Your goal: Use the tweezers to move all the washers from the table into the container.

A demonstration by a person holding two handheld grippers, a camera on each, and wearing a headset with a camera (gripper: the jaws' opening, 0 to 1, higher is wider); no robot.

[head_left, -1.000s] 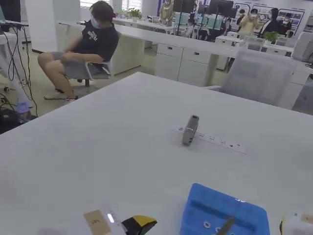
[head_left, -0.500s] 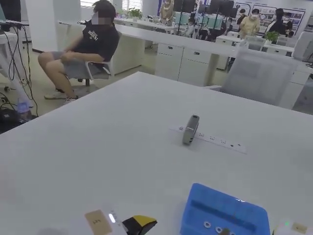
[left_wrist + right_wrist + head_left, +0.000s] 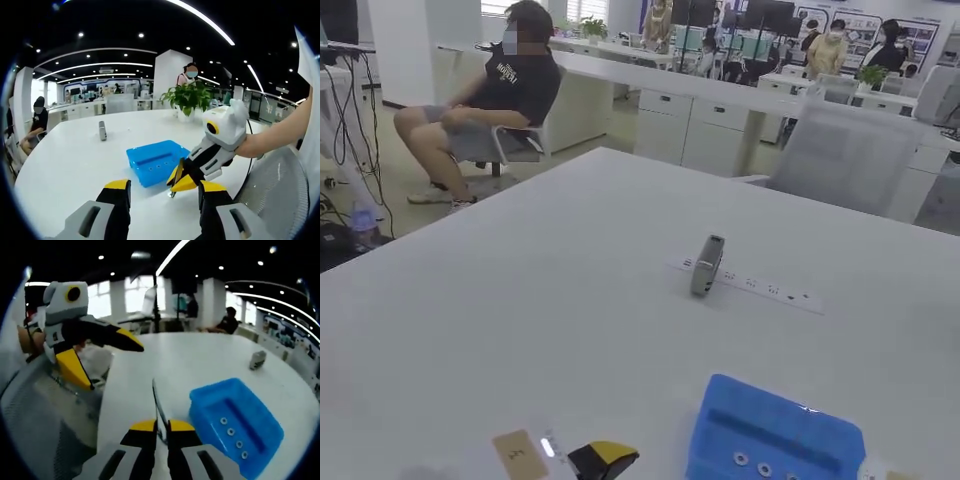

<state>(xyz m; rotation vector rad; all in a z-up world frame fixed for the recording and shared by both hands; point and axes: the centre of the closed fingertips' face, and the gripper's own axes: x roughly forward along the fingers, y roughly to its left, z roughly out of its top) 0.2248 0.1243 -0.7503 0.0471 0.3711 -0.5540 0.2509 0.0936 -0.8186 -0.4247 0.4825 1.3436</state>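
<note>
The blue container (image 3: 775, 440) sits at the near edge of the white table (image 3: 570, 300), with three washers (image 3: 764, 468) in it. In the right gripper view several washers (image 3: 230, 431) lie in a row inside the container (image 3: 260, 435). My right gripper (image 3: 163, 427) is shut on the thin metal tweezers (image 3: 156, 402), which point forward just left of the container. In the left gripper view the right gripper (image 3: 187, 180) holds the tweezers (image 3: 172, 190) tip-down beside the container (image 3: 155, 160). My left gripper (image 3: 165, 192) is open with nothing in it, and its yellow tip (image 3: 605, 458) shows left of the container.
A white power strip (image 3: 760, 285) with a grey adapter (image 3: 708, 265) lies mid-table beyond the container. A tan card (image 3: 517, 452) lies near the left gripper. A person (image 3: 500, 90) sits on a chair far left; desks and people fill the background.
The tweezers' tip, over the container's near side a second ago, has drawn back out of the bottom of the head view. The left gripper stays put.
</note>
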